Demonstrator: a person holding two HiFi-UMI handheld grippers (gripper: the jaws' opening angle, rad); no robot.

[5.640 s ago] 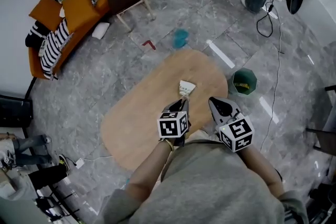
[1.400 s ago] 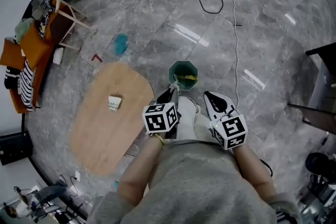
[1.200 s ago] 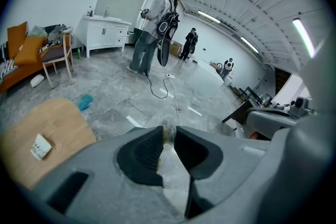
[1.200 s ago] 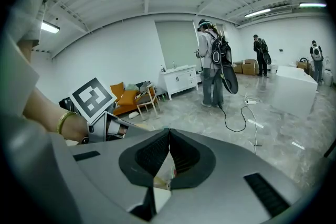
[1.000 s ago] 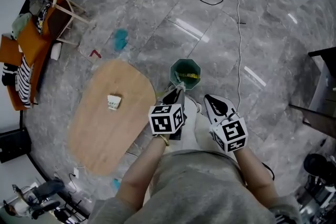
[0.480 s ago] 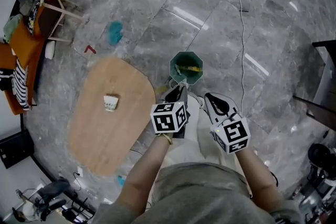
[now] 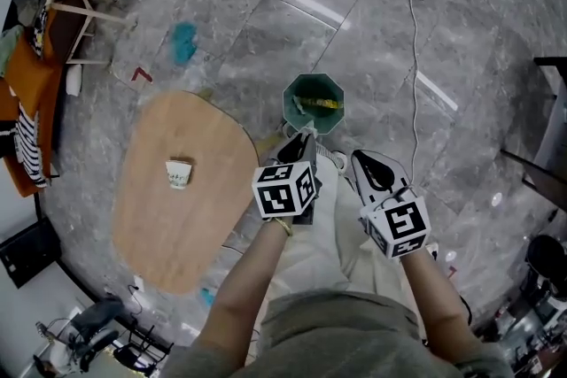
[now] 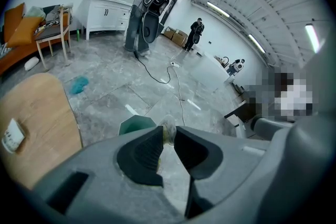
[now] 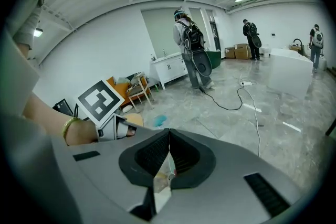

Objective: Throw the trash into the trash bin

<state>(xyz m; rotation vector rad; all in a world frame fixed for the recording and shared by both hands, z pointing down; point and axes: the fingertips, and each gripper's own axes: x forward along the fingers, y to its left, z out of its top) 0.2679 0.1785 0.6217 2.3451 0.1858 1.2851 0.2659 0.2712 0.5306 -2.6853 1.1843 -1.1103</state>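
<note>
Green octagonal plastic bin (image 7: 299, 88) sits just beyond your left gripper (image 7: 304, 138), clamped on a crumpled clear wrapper (image 8: 168, 126); right gripper (image 9: 169, 135) closed, empty. Let go now and it may fall short.

Grey tiled floor (image 7: 257, 13) carries an oval wooden table (image 7: 190, 230) with one white packet (image 7: 178, 173) on it, green bin (image 7: 313, 102) just beside, teal rag (image 7: 183, 42) and cable (image 7: 414, 22) further off

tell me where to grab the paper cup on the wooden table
Pinch the paper cup across its side walls, near the middle, coming down from above. It seems to lie on its side on the wooden table, with bare tabletop all round it.
</note>
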